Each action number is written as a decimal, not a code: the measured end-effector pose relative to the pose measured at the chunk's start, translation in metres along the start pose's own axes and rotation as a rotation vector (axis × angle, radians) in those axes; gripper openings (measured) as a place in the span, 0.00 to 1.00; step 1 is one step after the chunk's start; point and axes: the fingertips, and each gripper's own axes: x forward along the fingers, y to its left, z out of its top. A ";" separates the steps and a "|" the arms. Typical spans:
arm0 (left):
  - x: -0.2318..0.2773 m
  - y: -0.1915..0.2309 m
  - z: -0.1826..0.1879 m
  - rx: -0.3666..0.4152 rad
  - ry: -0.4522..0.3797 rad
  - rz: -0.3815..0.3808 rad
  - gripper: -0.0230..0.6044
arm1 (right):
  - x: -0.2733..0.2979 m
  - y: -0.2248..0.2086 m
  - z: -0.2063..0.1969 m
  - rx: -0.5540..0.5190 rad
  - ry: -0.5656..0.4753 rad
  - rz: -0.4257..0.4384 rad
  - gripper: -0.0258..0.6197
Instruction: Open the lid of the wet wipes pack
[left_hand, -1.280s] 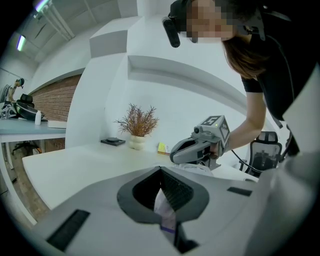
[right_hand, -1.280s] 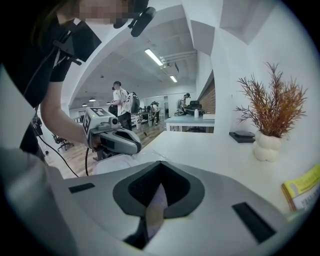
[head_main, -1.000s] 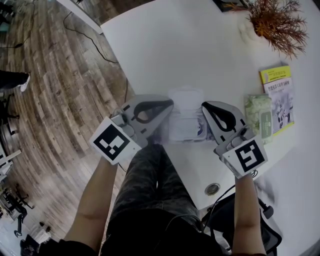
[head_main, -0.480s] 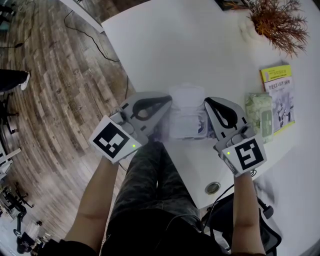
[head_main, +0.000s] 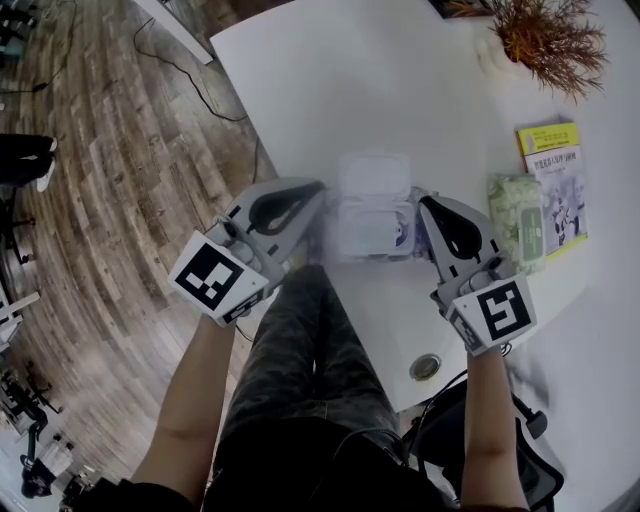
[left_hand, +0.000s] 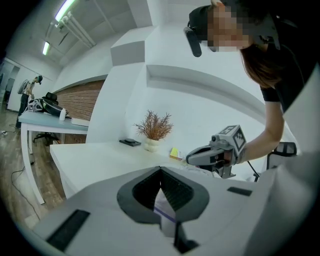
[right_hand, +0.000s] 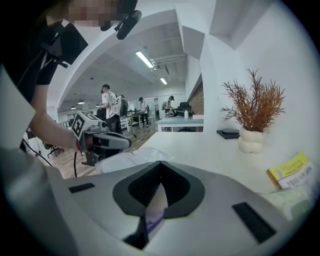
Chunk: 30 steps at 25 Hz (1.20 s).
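The white wet wipes pack (head_main: 372, 215) is at the near edge of the white table (head_main: 400, 90), with a white lid panel on its top. My left gripper (head_main: 318, 190) is shut on the pack's left end. My right gripper (head_main: 422, 203) is shut on its right end. In the left gripper view the jaws (left_hand: 160, 170) meet, with white film with a purple stripe (left_hand: 167, 212) showing just behind them. The right gripper view shows the same film (right_hand: 155, 210) behind its closed jaws (right_hand: 160, 164), and crinkled wrapper (right_hand: 131, 159) beyond. I cannot tell whether the lid is lifted.
A green wipes pack (head_main: 518, 228) lies to the right, partly on a yellow booklet (head_main: 553, 185). A dried plant in a white vase (head_main: 545, 40) stands at the back right. A cable grommet (head_main: 424, 367) sits near the table's front edge. Wooden floor (head_main: 120, 180) lies to the left.
Both grippers and the pack between them have shifted a little away from the person, across the table. The left gripper has also turned slightly. Both stay shut.
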 end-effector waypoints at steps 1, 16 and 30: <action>-0.003 -0.002 -0.001 0.004 0.001 0.004 0.06 | -0.002 0.004 0.000 -0.004 -0.001 0.004 0.07; -0.036 -0.066 0.009 -0.017 -0.068 0.037 0.06 | -0.044 0.064 0.015 -0.047 -0.081 0.056 0.07; -0.049 -0.128 0.007 -0.043 -0.092 0.048 0.06 | -0.083 0.106 0.026 -0.063 -0.156 0.071 0.07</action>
